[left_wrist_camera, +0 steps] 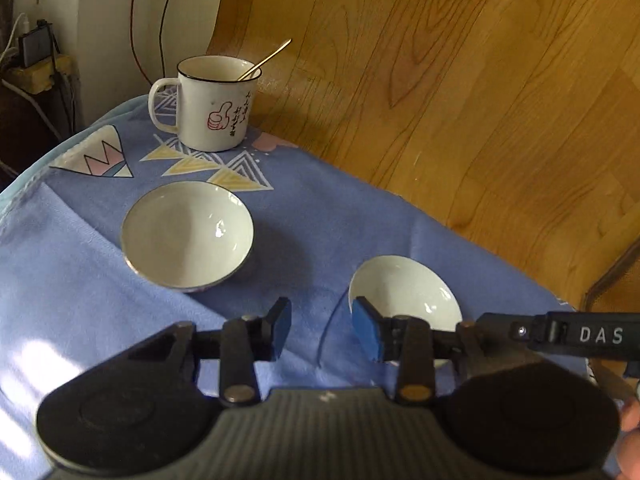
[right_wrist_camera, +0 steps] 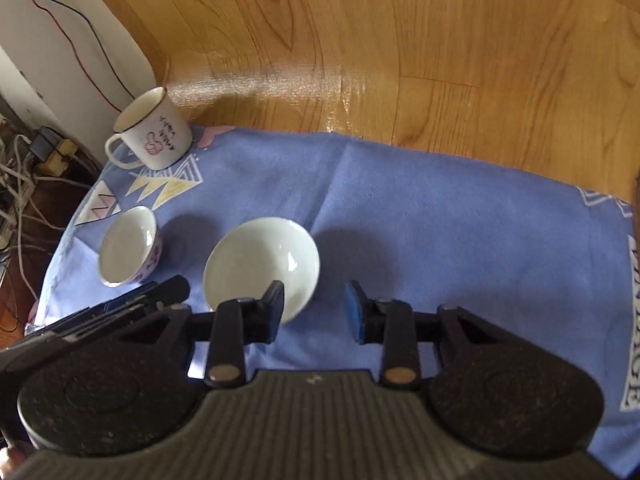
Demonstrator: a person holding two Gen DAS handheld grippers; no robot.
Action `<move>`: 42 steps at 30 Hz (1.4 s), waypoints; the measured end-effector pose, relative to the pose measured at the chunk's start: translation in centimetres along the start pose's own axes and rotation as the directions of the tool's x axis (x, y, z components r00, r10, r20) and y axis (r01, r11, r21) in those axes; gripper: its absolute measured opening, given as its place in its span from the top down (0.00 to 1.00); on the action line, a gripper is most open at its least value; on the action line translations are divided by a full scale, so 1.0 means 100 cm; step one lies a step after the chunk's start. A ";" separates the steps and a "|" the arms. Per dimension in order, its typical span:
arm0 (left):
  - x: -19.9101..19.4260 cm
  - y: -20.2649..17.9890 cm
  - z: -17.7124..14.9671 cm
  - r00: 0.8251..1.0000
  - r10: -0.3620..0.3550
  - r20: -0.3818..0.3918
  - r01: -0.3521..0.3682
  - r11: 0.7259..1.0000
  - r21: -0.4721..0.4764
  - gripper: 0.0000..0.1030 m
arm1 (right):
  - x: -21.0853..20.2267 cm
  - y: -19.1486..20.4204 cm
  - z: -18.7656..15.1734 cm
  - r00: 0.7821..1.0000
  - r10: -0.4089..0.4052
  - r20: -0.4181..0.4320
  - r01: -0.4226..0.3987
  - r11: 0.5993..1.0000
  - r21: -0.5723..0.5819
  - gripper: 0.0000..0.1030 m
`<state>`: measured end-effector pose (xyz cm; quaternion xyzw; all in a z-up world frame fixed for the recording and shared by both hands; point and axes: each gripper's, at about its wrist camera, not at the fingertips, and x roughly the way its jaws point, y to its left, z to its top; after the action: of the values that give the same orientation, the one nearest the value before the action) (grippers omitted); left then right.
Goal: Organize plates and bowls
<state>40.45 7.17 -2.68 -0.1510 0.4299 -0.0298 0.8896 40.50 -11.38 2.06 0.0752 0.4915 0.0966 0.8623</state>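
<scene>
Both the left gripper (left_wrist_camera: 321,326) and right gripper (right_wrist_camera: 315,309) hover spread and empty above the cloth (right_wrist_camera: 440,220), so the plain bowl (right_wrist_camera: 262,258) should probably be pinched by its rim and lowered squarely into the patterned bowl (right_wrist_camera: 128,246) beside it.

We recorded: white enamel mug (left_wrist_camera: 212,108) with metal spoon (left_wrist_camera: 266,60) inside, at the far corner of the blue patterned cloth (right_wrist_camera: 440,220); tangled cables (right_wrist_camera: 20,184) beyond the cloth's left edge.
</scene>
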 end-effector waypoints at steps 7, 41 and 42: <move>0.038 -0.005 0.007 0.996 -0.049 -0.075 0.048 0.999 -0.025 0.82 | 0.036 -0.004 0.011 0.999 -0.005 -0.050 0.006 1.000 0.024 0.69; -0.087 -0.124 -0.137 0.973 -0.202 -0.110 0.215 0.969 0.121 0.93 | -0.114 -0.068 -0.146 0.995 -0.095 0.044 0.093 0.995 0.036 0.92; -0.085 -0.125 -0.138 0.974 -0.197 -0.115 0.211 0.970 0.121 0.93 | -0.113 -0.070 -0.148 0.995 -0.094 0.040 0.093 0.995 0.040 0.92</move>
<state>25.38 -6.53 -0.69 -0.1332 0.4539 -0.1575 0.8669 22.79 -20.36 2.39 0.0705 0.4780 0.0450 0.8744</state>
